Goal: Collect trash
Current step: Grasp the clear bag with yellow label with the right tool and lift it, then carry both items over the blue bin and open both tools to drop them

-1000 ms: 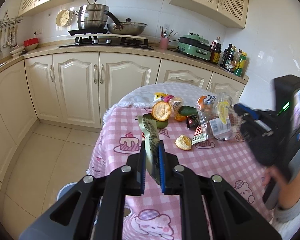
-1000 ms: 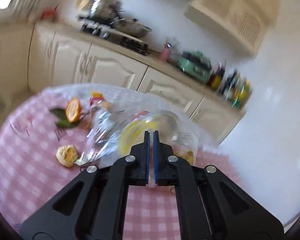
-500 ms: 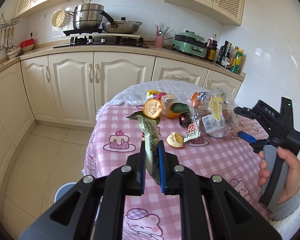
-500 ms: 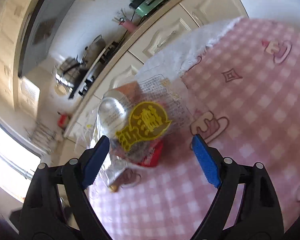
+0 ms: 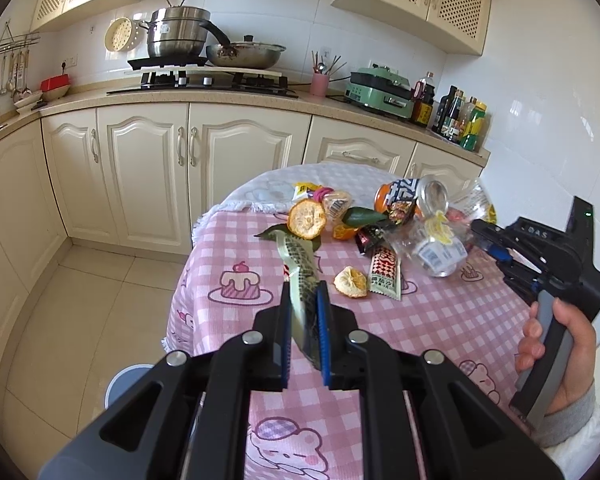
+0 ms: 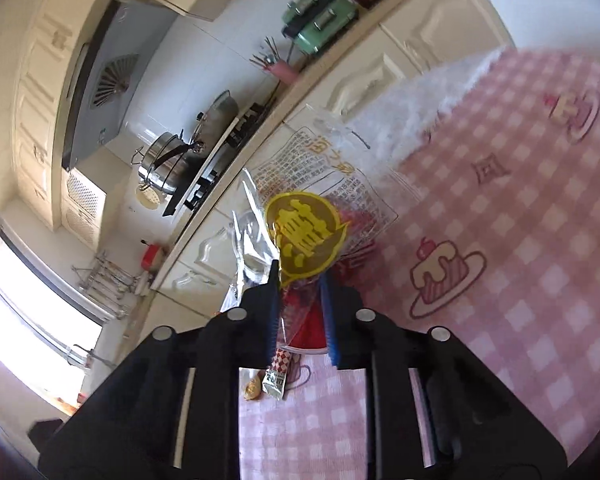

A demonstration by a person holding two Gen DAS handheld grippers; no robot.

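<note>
Left wrist view: the left gripper (image 5: 303,332), its fingers (image 5: 323,320) narrowed on a long green-and-cream printed wrapper (image 5: 300,276), holds it above the near left part of the desk (image 5: 420,320). The wrapper stands up from the pads, tilted away toward the trash pile; its print is too small to read. The desk carries a pink checked cloth with cake and bear drawings. Its left edge drops to a tiled floor (image 5: 80,300), open as far as the cream base cabinets (image 5: 148,168), with a grey round bin (image 5: 128,384) low beside the desk edge. The near half of the cloth is bare.

The pile lies at the far middle of the desk: an orange peel half (image 5: 307,219), a smaller orange peel (image 5: 351,282), a red-and-white checked sachet (image 5: 386,274) with unreadable characters, a dented can (image 5: 432,200) and a clear plastic bag (image 5: 440,244).

The right gripper (image 5: 496,250), held in the right hand (image 5: 556,340), reaches in from the right edge, fingertips at the bag; "DAS" is printed on its body.

Right wrist view: its fingers (image 6: 329,312) are narrowed on the crumpled clear bag (image 6: 324,184), which bears a yellow badge with bold characters and a block of fine text. A wall runs along the desk's right side.
</note>
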